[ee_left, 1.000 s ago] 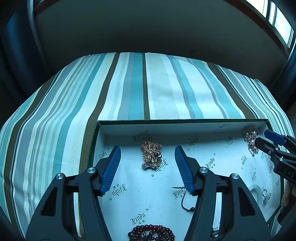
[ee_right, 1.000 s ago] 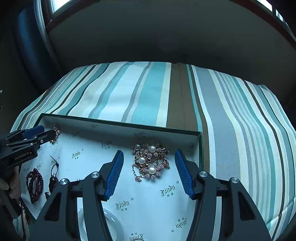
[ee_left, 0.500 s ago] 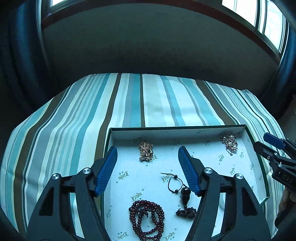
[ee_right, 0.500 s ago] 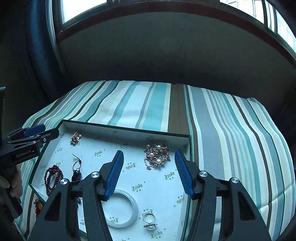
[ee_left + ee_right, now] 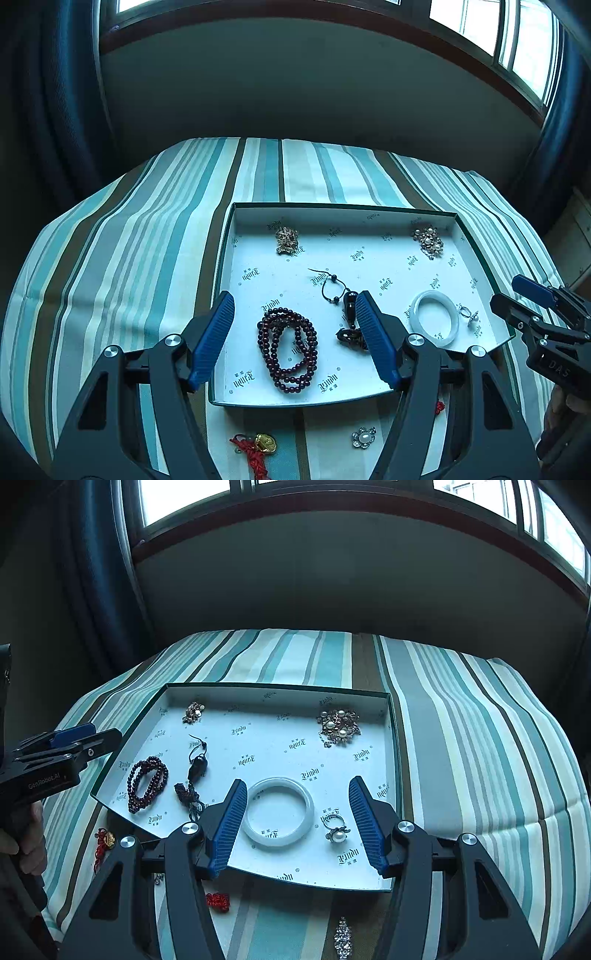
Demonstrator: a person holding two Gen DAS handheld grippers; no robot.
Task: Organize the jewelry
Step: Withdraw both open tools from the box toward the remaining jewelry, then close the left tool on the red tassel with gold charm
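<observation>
The left gripper point(image 5: 295, 339) hung above the near left part of the shallow box point(image 5: 369, 207), its jaws parted and holding nothing. Below and between its blue pads lay the dark red bead strand point(image 5: 288, 349), coiled on the box's white printed lining. Just inside its right pad lay the dark pendant on a black cord point(image 5: 349, 301). Well beyond the fingertips, by the far wall, sat the gold brooch point(image 5: 286, 240). Nearer than the box, on the striped cloth point(image 5: 147, 240) under the gripper, lay a red knotted charm with a gold piece point(image 5: 258, 445) and a small flower brooch point(image 5: 364, 437).

The right gripper point(image 5: 298, 825) hung above the near right part of the box, jaws likewise apart and empty. The white bangle point(image 5: 277, 812) lay flat between its pads, closer to the left one, and the pearl ring point(image 5: 335, 829) lay just inside the right pad. Far ahead, near the far right corner, sat the pearl cluster brooch point(image 5: 338, 725). On the cloth below this gripper lay a small red knot point(image 5: 218, 901) and a sparkling strip point(image 5: 342, 938).
</observation>
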